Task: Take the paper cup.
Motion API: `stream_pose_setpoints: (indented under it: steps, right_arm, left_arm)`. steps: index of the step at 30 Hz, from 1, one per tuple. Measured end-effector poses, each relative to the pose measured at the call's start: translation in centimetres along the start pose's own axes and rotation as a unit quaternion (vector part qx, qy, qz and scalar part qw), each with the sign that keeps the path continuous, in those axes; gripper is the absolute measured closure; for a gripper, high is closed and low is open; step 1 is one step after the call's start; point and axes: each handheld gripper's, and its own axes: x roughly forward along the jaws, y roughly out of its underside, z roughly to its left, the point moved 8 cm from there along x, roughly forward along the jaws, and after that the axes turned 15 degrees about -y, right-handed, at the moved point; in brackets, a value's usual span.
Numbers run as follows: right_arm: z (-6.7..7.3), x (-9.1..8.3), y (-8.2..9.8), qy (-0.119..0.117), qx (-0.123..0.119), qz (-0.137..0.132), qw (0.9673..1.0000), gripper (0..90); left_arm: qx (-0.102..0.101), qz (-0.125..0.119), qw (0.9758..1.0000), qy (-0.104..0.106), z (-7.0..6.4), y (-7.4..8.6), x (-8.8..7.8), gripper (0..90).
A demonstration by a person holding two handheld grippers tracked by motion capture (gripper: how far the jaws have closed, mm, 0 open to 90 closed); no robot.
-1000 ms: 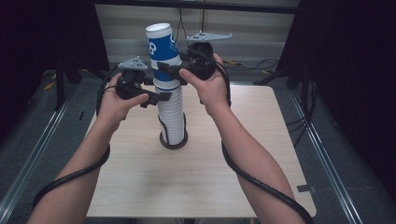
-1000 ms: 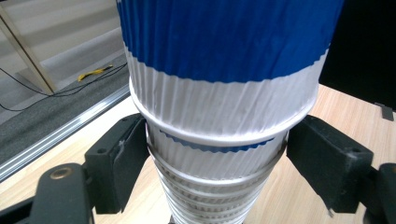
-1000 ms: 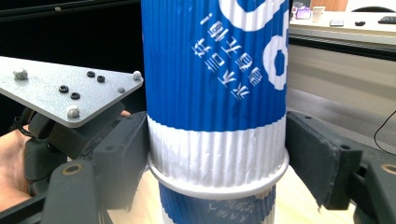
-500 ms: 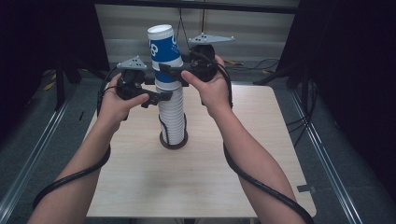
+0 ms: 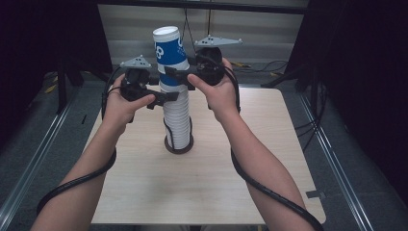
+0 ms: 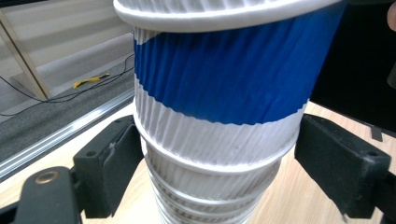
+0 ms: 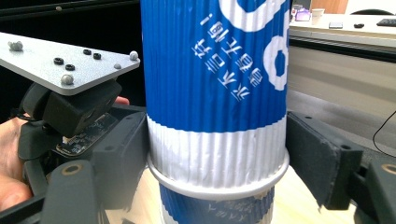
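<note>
Since a moment before, my left hand-held gripper (image 6: 212, 186) had just been opening; its jaws stood spread, clear on either side of the cup stack (image 5: 177, 120), which remained between them unpinched. My right hand-held gripper (image 7: 217, 172) sat higher, its jaws close against the top blue cup (image 5: 169, 53) at its white lower band, apparently pinching it. That tall stack stood upright on a dark round base (image 5: 179, 146) near the middle of the table (image 5: 144, 192). With the lower cups released, I judged the column could lean or topple if I tugged the top cup sideways. The cups looked ribbed, white, with blue printed bands.
</note>
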Motion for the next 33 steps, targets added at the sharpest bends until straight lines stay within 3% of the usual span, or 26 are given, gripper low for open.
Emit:
stream_pose_setpoints:
  steps: [4,9,11,14,16,20,22,26,28,33]
  right_arm:
    - [0.1,0.1,0.1,0.002,-0.004,0.007,1.0000,23.6]
    - [0.1,0.1,0.1,0.001,-0.001,0.006,1.0000,23.6]
    - [0.0,0.1,0.1,0.002,-0.003,0.006,1.0000,23.6]
    - [0.0,0.1,0.1,0.003,-0.001,0.004,1.0000,23.6]
    - [0.0,0.1,0.1,0.004,-0.001,0.004,1.0000,23.5]
    - [0.0,0.0,0.1,0.002,-0.001,0.003,1.0000,23.5]
    - [0.0,0.1,0.2,0.003,-0.003,0.009,1.0000,23.5]
    - [0.0,0.1,0.4,0.004,-0.002,0.009,1.0000,23.5]
    - [0.0,0.1,0.4,0.003,0.000,0.009,1.0000,23.4]
    - [0.1,-0.3,-0.1,-0.001,0.002,-0.004,1.0000,23.2]
  left_arm:
    - [-0.003,0.015,0.9999,-0.006,0.1,0.2,-0.2,15.2]
    - [0.015,0.040,0.9986,-0.031,0.6,0.8,-0.9,15.8]
    - [0.010,0.037,0.9987,-0.032,0.9,0.8,-1.2,15.7]
    - [0.032,0.030,0.9985,-0.034,1.0,0.7,-1.4,15.4]
    - [0.032,0.032,0.9985,-0.032,0.8,0.5,-1.2,15.7]
    - [0.054,0.027,0.9978,-0.028,0.2,0.1,-1.1,15.9]
    - [0.041,0.004,0.9991,-0.009,-0.3,-0.5,-1.1,15.8]
    - [0.022,0.003,0.9996,-0.016,-0.4,-1.0,-0.9,15.3]
    - [0.028,0.005,0.9993,-0.023,-0.3,-1.0,-0.8,18.4]
    - [0.029,0.005,0.9994,-0.016,-0.3,-0.8,-0.7,21.1]
